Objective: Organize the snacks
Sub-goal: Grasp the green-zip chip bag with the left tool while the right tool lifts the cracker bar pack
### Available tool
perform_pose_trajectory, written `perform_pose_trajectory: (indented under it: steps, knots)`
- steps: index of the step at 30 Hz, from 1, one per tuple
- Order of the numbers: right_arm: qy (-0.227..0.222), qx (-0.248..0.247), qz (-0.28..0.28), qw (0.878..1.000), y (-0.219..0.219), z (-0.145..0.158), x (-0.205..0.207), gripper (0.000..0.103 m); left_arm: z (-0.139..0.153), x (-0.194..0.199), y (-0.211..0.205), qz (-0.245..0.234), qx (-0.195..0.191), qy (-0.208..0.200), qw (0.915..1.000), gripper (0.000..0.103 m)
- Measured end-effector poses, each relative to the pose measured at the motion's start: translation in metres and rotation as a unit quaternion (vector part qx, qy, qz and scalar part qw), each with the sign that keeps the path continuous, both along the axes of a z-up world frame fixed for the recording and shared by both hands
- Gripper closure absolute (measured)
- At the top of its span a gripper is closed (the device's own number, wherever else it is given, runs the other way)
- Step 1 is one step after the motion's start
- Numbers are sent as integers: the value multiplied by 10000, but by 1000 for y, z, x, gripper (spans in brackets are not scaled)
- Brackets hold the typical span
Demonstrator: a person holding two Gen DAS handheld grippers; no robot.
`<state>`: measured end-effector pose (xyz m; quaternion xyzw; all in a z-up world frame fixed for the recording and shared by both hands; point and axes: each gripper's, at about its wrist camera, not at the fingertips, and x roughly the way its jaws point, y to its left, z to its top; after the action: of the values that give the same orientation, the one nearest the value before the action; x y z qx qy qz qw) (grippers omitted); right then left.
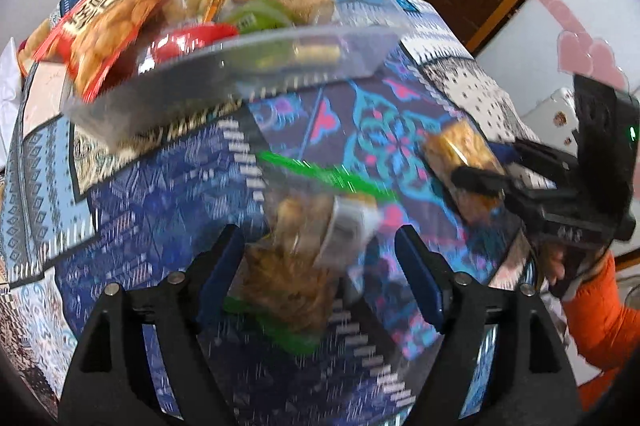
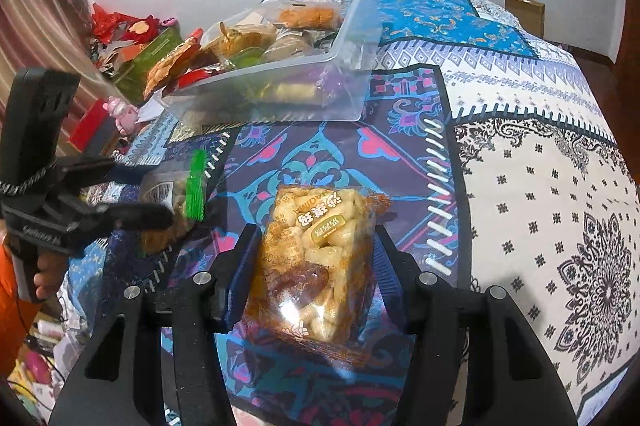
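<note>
So both grippers are busy at once here, each going for its own snack on the patterned cloth [image 2: 540, 186] (can't tell if that's a desk or a bed underneath).

The right gripper [image 2: 316, 266] has its blue pads either side of the sachima pack [image 2: 316, 258], a clear wrapper with orange edges full of pale puffed pieces, a brown blob near the bottom, and a green label up top. The pads look right at the pack's sides, but I can't tell if they're actually pressing it or just bracketing it. Makes sense to take it across its narrow width, since that's the only way it fits between the fingers.

The left gripper [image 1: 320, 250] is spread wide around the green-sealed snack bag [image 1: 296, 246], which is clear with brownish chunks inside, a white barcode label and a green strip. That view is motion-blurred, so no contact I'd swear to; the right pad looks well apart from it.

The clear plastic bin [image 2: 280, 98] sits at about 12 o'clock from both packs, already piled with stuff, including a red snack bag [image 1: 100, 30] hanging over its 9 o'clock corner. My guess is both packs are headed there.
</note>
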<state>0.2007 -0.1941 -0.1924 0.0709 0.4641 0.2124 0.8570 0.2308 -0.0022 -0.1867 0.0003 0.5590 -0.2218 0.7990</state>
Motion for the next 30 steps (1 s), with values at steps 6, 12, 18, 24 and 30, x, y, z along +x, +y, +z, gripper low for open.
perform_pose_trajectory:
  steps: [6, 12, 18, 24, 30]
  knots:
    - [17, 9, 19, 10000, 4, 0, -5, 52, -16, -14, -7, -12, 703, 16, 9975, 25]
    - [20, -15, -1, 10000, 9, 0, -6, 52, -27, -12, -23, 33, 996, -412, 9942, 27]
    - [-85, -9, -40, 10000, 9, 6, -4, 52, -30, -22, -36, 8, 851, -962, 9917, 46]
    - [-323, 44, -90, 9994, 8, 23, 5, 52, -11, -24, -33, 192, 510, -1136, 9920, 49]
    - [-717, 69, -116, 9973, 11, 51, 18, 52, 30, -15, -16, 571, 192, -1566, 9858, 49]
